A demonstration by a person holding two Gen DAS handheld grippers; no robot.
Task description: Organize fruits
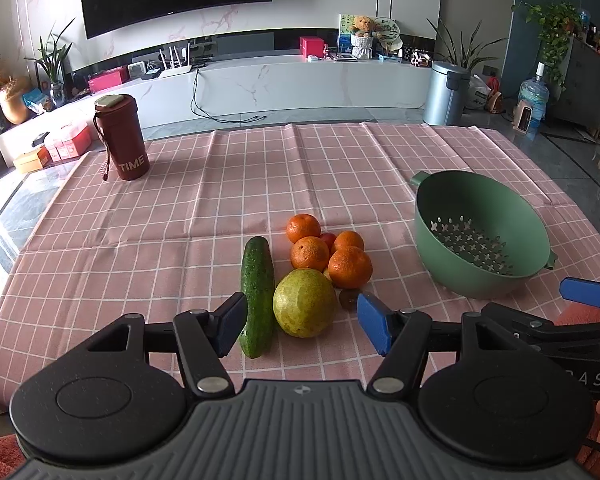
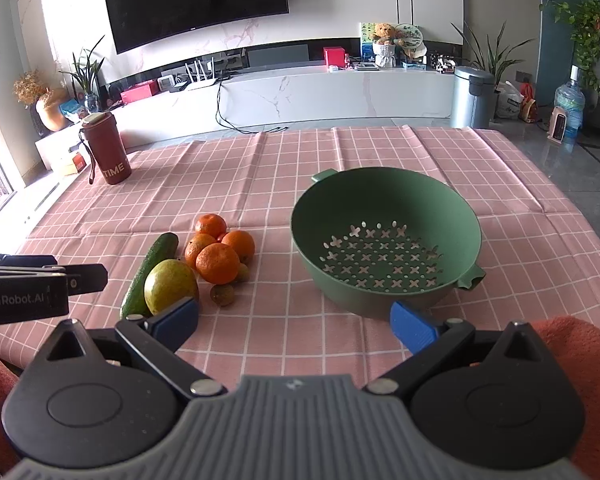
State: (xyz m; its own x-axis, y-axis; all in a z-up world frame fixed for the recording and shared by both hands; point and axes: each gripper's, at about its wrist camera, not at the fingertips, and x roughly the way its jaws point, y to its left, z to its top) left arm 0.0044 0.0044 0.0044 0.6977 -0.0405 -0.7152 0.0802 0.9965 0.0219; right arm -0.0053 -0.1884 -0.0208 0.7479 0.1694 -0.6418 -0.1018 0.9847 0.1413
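Note:
A cucumber [image 1: 256, 294], a yellow-green mango [image 1: 304, 303], several oranges [image 1: 350, 266], a small red fruit [image 1: 329, 238] and a small brown fruit [image 1: 349, 299] lie clustered on the pink checked cloth. My left gripper [image 1: 300, 326] is open just before the mango and cucumber, holding nothing. A green colander [image 2: 386, 240] sits empty to the right. My right gripper [image 2: 296, 322] is open near the colander's front wall, empty. In the right wrist view the pile shows at left: mango [image 2: 170, 286], oranges [image 2: 218, 262], cucumber [image 2: 150, 274], and my left gripper [image 2: 60, 280].
A dark red tumbler [image 1: 122, 142] marked TIME stands at the cloth's far left. The table [image 1: 40, 196] edge runs beyond it. Behind are a white TV bench [image 1: 280, 80], a metal bin [image 1: 446, 94] and a water bottle [image 1: 534, 100] on the floor.

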